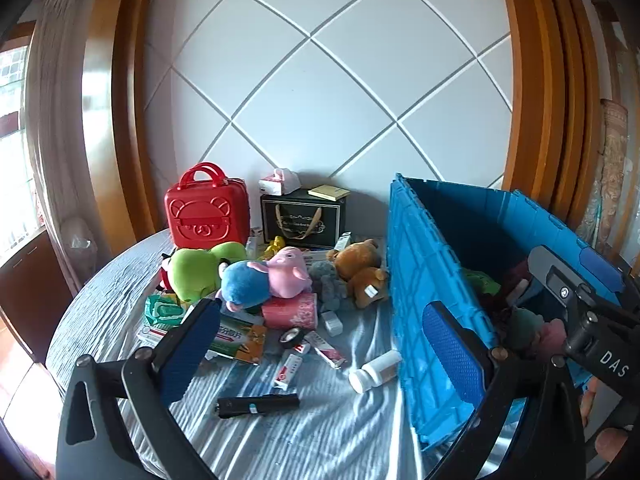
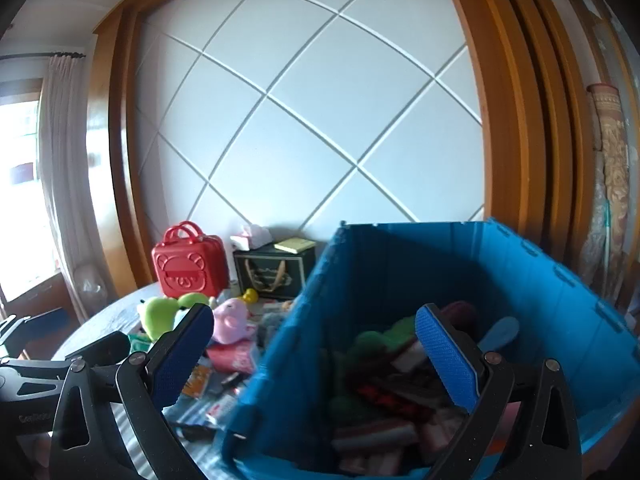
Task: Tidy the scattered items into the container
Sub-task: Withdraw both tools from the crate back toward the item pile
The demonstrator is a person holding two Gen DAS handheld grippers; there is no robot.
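LEFT WRIST VIEW
Left gripper (image 1: 320,340): jaws spread wide, nothing between the pads; held over the table's near side, pointed at the clutter.
Container (image 1: 420,280): blue crate at right on the table, lid flaps up, already part-filled w/ soft items.
Scattered items: plush pile at centre – green plush (image 1: 196,272), blue-and-pink plush (image 1: 264,280), brown bear (image 1: 360,272); pink packet (image 1: 292,312), medicine boxes, tape roll (image 1: 292,336), white pill bottle (image 1: 374,372) just beside the crate wall, black flashlight (image 1: 258,406) nearest the jaws.
Right gripper (image 1: 576,304): seen from the side over the crate; state not readable here.

RIGHT WRIST VIEW
Right gripper (image 2: 316,352): jaws spread, empty; one finger outside the crate's left wall, the other over its inside.
Crate contents (image 2: 384,400): blurred mix of plush and packets; nothing pinched.
Left gripper (image 2: 40,356): partly seen at far left edge.

STEP IN HAND (judged): between picks – both tongs empty, much clutter not yet in the crate.
NEXT MOVE (judged): left jaws to be lowered onto a near item, prob. the flashlight or the bottle, lined up across its short side, closed, then carried over the crate rim.
RISK (judged): bottle and flashlight are round and may roll on the wrinkled cloth (image 1: 320,440).
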